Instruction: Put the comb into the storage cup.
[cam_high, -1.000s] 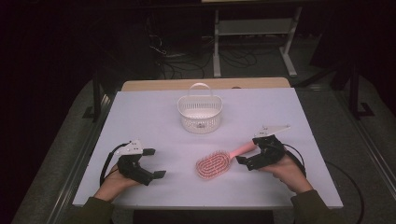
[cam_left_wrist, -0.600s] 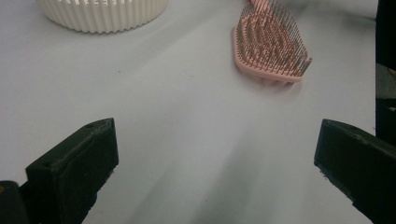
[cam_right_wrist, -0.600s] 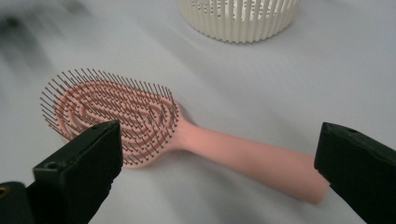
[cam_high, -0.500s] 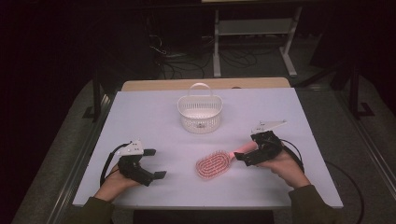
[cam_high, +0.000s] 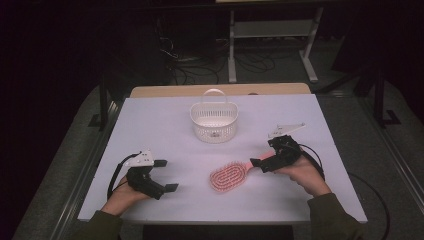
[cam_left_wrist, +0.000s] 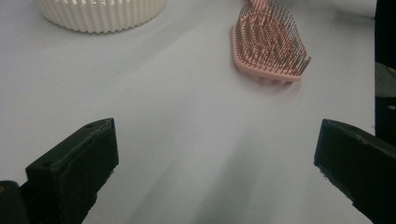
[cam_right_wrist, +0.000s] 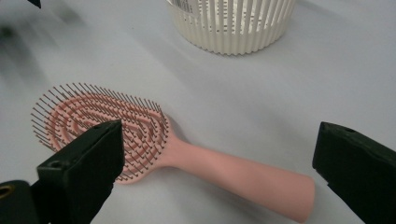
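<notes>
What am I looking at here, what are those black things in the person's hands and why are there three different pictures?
A person sits at a white table holding a hand-operated two-jaw gripper in each hand. The high view looks down from above: the left gripper is at lower left, the right gripper at right. The other two pictures come from small cameras riding on the grippers, each looking out between its own two black jaws.

On the table lie a pink hairbrush, bristles up, and behind it a white slatted basket with a handle.

Nothing is held. Both grippers are open. The right gripper has its jaws on either side of the brush's handle, seemingly about to grip it. The left gripper rests over bare table.
</notes>
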